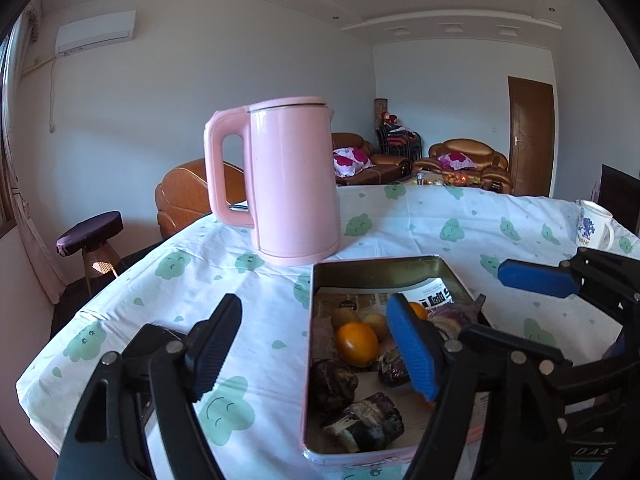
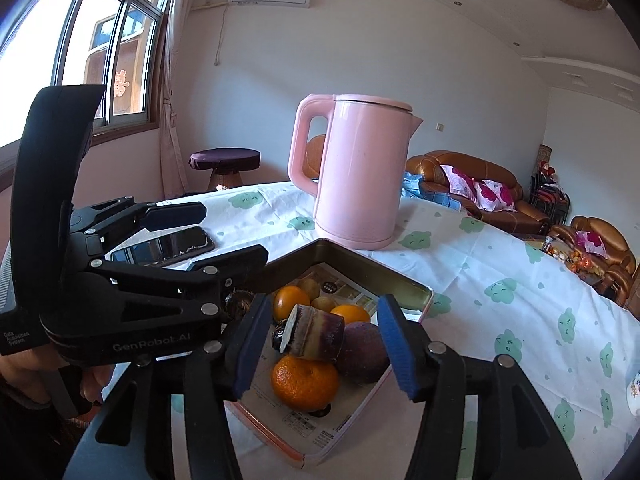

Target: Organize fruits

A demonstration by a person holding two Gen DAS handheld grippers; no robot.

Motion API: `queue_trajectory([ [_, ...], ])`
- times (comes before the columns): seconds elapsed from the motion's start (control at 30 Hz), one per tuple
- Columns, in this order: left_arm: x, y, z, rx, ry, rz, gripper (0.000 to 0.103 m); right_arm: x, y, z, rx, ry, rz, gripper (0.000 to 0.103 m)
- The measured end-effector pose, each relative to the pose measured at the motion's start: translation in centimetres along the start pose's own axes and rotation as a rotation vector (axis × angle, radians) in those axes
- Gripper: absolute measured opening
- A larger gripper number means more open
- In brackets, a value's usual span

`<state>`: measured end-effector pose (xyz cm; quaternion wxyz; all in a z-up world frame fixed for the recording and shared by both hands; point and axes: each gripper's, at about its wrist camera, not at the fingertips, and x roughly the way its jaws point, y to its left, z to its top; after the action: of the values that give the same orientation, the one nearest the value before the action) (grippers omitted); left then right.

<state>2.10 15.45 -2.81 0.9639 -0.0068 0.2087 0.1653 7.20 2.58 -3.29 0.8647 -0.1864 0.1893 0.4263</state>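
Oranges [image 2: 305, 380], a cut purple chunk [image 2: 316, 333] and other fruit lie gathered in the tin [image 1: 372, 266] beneath and between the released fingers of both grippers, left [image 1: 316, 346] and right [image 2: 320, 350]; the sorting looks nearly finished.

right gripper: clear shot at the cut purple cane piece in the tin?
Probably yes. The right gripper is open and empty, with the cane piece lying atop the other fruit in the tin straight ahead. The left gripper sits off to the side.
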Motion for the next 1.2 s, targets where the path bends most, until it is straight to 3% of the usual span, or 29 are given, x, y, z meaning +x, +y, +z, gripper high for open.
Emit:
queue_trajectory([
  [0.17, -1.5, -0.1, 0.6, -0.005, -0.037, -0.010, 0.083, -2.0, -0.7, 0.2, 0.016, -0.034, -0.051, 0.060],
  [0.3, -2.4, -0.5, 0.9, -0.005, -0.061, -0.012, 0.091, -3.9, -1.7, 0.2, 0.055, -0.070, -0.087, 0.071],
  [0.53, -3.4, -1.7, 1.2, 0.018, -0.083, -0.023, 0.098, -6.3, -3.7, 0.0, 0.119, -0.114, -0.137, 0.074],
  [1.2, -3.8, -2.5, 1.3, 0.035, -0.091, -0.026, 0.101, -8.3, -4.2, -0.7, 0.140, -0.153, -0.189, 0.078],
])
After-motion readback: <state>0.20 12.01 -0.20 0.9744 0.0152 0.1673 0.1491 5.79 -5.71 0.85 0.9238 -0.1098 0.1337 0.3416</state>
